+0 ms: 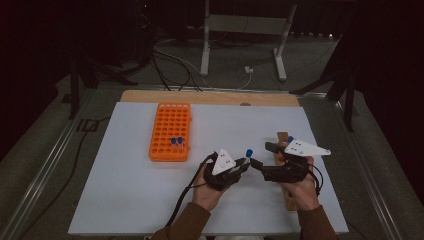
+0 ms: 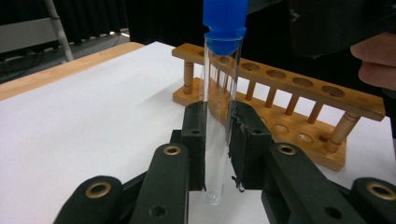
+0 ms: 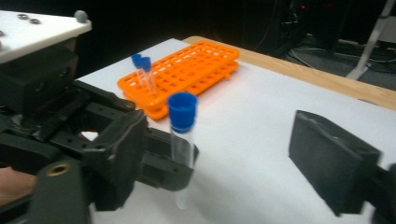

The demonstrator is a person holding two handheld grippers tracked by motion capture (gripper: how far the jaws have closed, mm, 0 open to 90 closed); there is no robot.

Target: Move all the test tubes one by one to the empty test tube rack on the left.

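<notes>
High view: a clear tube [image 1: 248, 156] with a blue cap is held upright above the white worktop [image 1: 125, 200], just off centre toward 4 o'clock, between the two claws. The left claw [image 1: 243, 163] is clamped on the tube, and its grey three-cornered plate is seen at 9 o'clock from the tube. The right claw [image 1: 260, 156] is seen at 3 o'clock from the tube, just beside it, with its jaws standing apart and nothing pinched between them. An orange rack [image 1: 170, 131] is set toward 10 o'clock on the worktop, well apart from the hands, and two blue-capped tubes [image 1: 176, 142] are stood in its near end. A wooden rack [image 1: 283, 137] is partly hidden under the right hand, at 3 o'clock.

From the left gripper view, the tube [image 2: 219, 116] is seen gripped near its lower part between the two black pads of the left claw [image 2: 217, 144], upright, its rounded bottom hanging clear above the worktop; the wooden rack [image 2: 299, 88] with its row of holes is seen behind it at 1 o'clock.

From the right gripper view, the tube [image 3: 182, 149] is seen just beside the near jaw, untouched by the far jaw, which is held well apart at 4 o'clock. The orange rack [image 3: 196, 65] is seen at 11 o'clock.
</notes>
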